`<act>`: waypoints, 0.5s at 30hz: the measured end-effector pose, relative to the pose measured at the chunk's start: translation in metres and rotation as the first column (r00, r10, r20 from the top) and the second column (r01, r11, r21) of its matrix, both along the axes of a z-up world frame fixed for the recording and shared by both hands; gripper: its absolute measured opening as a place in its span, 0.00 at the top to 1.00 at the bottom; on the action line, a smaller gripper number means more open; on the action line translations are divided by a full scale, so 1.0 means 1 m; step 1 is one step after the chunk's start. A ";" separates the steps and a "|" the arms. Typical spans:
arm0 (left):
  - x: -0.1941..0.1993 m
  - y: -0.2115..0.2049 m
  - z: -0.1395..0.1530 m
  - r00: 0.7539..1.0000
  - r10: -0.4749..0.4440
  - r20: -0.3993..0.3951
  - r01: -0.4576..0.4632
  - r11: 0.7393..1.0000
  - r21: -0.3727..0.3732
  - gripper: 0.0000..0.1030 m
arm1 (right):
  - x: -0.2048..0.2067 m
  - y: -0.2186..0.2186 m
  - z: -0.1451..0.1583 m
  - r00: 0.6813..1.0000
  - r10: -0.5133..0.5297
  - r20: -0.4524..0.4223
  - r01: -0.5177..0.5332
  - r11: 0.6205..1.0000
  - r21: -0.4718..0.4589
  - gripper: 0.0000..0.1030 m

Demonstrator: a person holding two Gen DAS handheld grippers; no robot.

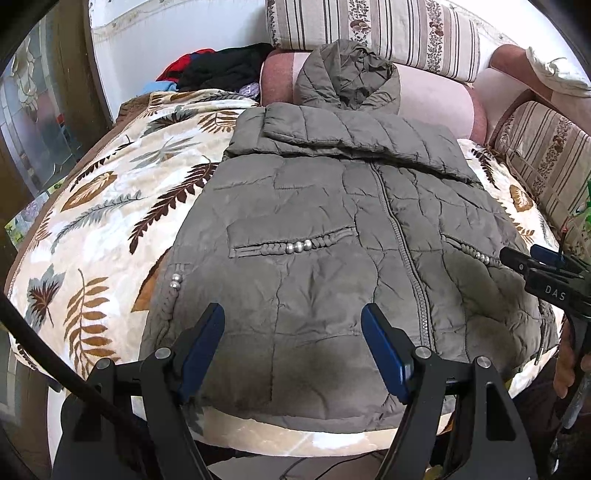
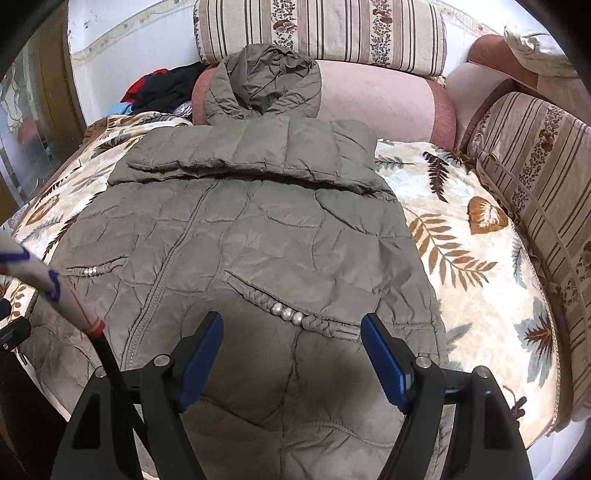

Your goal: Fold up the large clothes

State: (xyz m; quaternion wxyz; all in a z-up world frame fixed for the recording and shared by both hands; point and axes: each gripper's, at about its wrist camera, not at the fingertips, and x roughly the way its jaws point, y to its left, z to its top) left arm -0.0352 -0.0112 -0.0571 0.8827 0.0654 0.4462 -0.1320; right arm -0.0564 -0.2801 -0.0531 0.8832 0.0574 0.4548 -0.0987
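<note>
Both the left gripper [image 1: 291,347] and right gripper [image 2: 291,354] are hovering spread and empty over the near hem of the grey jacket [image 1: 332,221], which is lying lengthwise on the sofa's leaf blanket [image 1: 96,206], hood pointing away.

Left wrist view: my left gripper [image 1: 293,349] hangs over the lower hem of the grey quilted jacket [image 1: 332,229], blue pads [image 1: 201,347] spread wide, nothing between them. I see the jacket lying front-up on the leaf-print blanket [image 1: 92,221], zipper [image 1: 402,247] closed, sleeves folded across the chest, hood [image 1: 347,75] resting on the pink bolster [image 1: 436,99]. Beaded pocket trim [image 1: 295,246] sits just beyond my pads. My right gripper [image 1: 546,273] enters from the right edge, above the jacket's other pocket. Striped cushions [image 1: 373,33] behind.
</note>
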 end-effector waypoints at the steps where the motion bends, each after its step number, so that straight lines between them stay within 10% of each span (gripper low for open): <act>1: 0.000 0.000 -0.001 1.000 0.001 -0.002 -0.001 1.000 0.003 0.27 | 0.000 0.000 -0.001 1.000 -0.001 -0.003 0.001 1.000 0.002 0.21; 15: 0.006 0.001 -0.010 1.000 0.014 -0.026 -0.013 1.000 0.027 0.27 | 0.002 -0.002 -0.005 1.000 -0.008 -0.018 0.008 1.000 0.006 0.21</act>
